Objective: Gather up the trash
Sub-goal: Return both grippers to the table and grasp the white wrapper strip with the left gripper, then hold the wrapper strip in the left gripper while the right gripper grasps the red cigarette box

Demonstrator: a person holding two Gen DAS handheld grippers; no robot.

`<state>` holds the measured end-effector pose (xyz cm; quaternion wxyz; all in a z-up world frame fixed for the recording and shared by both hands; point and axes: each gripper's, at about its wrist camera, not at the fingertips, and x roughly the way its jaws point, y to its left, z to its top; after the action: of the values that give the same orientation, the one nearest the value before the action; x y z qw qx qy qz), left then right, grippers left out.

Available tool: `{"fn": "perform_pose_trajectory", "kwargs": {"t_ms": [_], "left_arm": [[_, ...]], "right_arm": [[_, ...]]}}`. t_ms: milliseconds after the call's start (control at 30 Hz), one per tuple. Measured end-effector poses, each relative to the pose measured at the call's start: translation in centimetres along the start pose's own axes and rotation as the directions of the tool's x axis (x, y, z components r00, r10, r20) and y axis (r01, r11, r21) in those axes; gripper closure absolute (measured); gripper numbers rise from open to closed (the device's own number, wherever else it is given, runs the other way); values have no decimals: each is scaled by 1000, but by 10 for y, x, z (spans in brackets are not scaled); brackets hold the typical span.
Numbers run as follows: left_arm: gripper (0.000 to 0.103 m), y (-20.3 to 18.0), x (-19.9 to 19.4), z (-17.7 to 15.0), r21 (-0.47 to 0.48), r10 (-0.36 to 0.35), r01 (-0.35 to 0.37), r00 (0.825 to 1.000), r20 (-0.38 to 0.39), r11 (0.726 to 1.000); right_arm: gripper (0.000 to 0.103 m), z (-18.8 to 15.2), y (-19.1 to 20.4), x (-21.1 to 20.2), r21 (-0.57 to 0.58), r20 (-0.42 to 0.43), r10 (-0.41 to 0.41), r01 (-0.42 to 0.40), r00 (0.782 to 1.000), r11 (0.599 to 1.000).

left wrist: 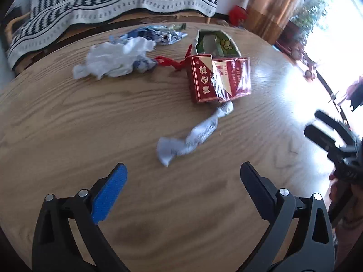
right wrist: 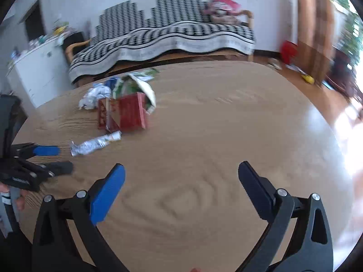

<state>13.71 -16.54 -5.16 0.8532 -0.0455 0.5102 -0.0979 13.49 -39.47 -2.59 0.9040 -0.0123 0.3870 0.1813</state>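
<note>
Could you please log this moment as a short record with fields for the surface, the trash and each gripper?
surface: wooden table
nearest trash: twisted silver wrapper, just ahead of the left gripper
other trash: red carton, white tissue, green box, blue wrapper
left gripper: open, empty
right gripper: open, empty, over bare table

A home living room: a blanket-draped sofa (right wrist: 163, 38), curtain (right wrist: 315, 22) and wooden table (right wrist: 226, 117).
</note>
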Motion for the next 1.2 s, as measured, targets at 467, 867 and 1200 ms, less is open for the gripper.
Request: {"fn": "perform_pose_trajectory", "kwargs": {"t_ms": [467, 867, 1200], "left_arm": [[6, -21, 22, 9, 238, 43, -65, 994, 98, 969], [76, 6, 5, 5, 138, 22, -43, 989, 149, 990], [94, 33, -13, -16, 68, 17, -25, 992, 125, 997]], "right_arm": [[7, 62, 23, 72, 35, -32, 226, -225, 974, 974], [7, 50, 49, 90, -8, -104, 290, -292, 951, 956], [7, 42, 86, 80, -51, -123, 315, -323, 941, 945]]}}
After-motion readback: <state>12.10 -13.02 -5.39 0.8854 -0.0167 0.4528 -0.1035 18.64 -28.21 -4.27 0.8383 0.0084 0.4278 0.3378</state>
